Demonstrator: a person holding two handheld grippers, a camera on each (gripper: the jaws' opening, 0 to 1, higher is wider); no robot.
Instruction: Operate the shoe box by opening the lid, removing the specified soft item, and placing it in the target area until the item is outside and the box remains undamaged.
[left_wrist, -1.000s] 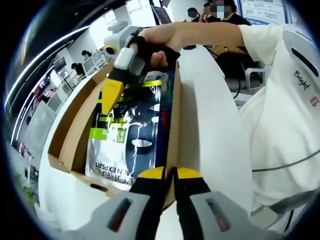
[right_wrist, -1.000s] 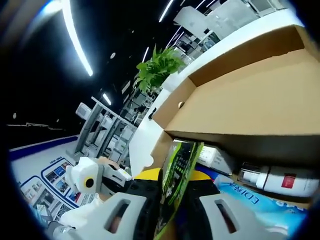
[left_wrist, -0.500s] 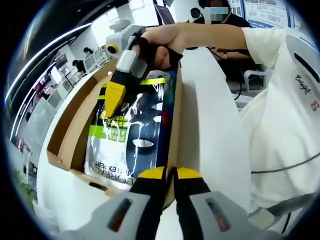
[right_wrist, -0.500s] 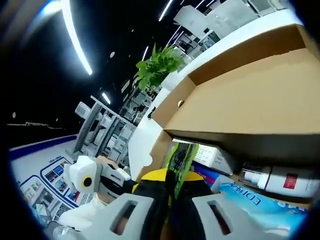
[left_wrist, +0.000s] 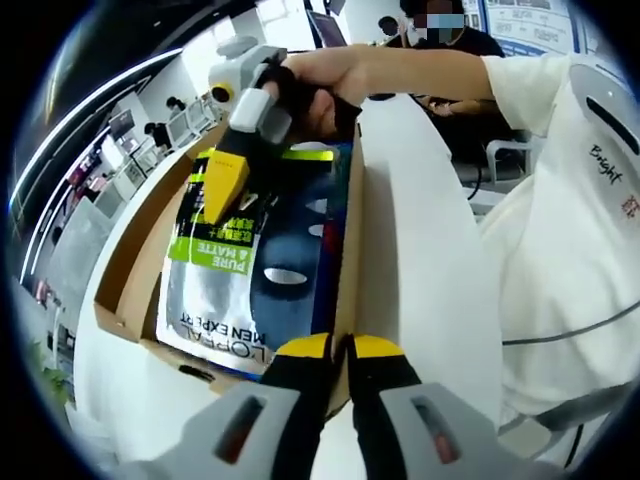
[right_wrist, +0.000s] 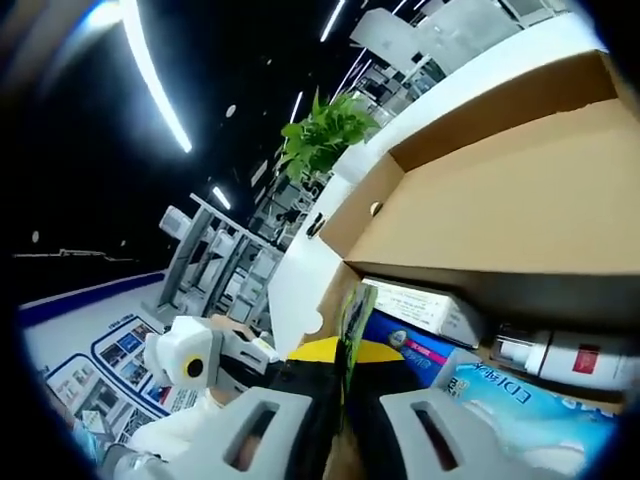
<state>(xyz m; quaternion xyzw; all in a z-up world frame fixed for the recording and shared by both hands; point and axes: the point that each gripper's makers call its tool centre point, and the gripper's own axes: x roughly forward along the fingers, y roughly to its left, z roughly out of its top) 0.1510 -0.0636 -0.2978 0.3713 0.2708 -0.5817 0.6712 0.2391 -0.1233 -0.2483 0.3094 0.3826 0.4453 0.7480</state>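
Note:
An open cardboard shoe box (left_wrist: 135, 265) lies on a white table, its lid (right_wrist: 500, 200) folded back. My right gripper (left_wrist: 222, 190) comes in from the top of the left gripper view, shut on a soft silver, dark-blue and green face-care pack (left_wrist: 240, 270) and holding it tilted up over the box. In the right gripper view the pack's thin green edge (right_wrist: 352, 305) stands between the shut jaws of my right gripper (right_wrist: 345, 352). My left gripper (left_wrist: 340, 348) is shut on the box's near side wall.
Inside the box lie a white carton (right_wrist: 420, 305), a light-blue pack (right_wrist: 520, 395) and a white bottle with a red label (right_wrist: 560, 355). The white table (left_wrist: 420, 250) runs beside the box. A person in a white shirt (left_wrist: 570, 200) stands close on the right.
The right gripper's jaws closed on the pack, then raised it so it sits higher and further left over the box. The left gripper has stayed on the box wall.

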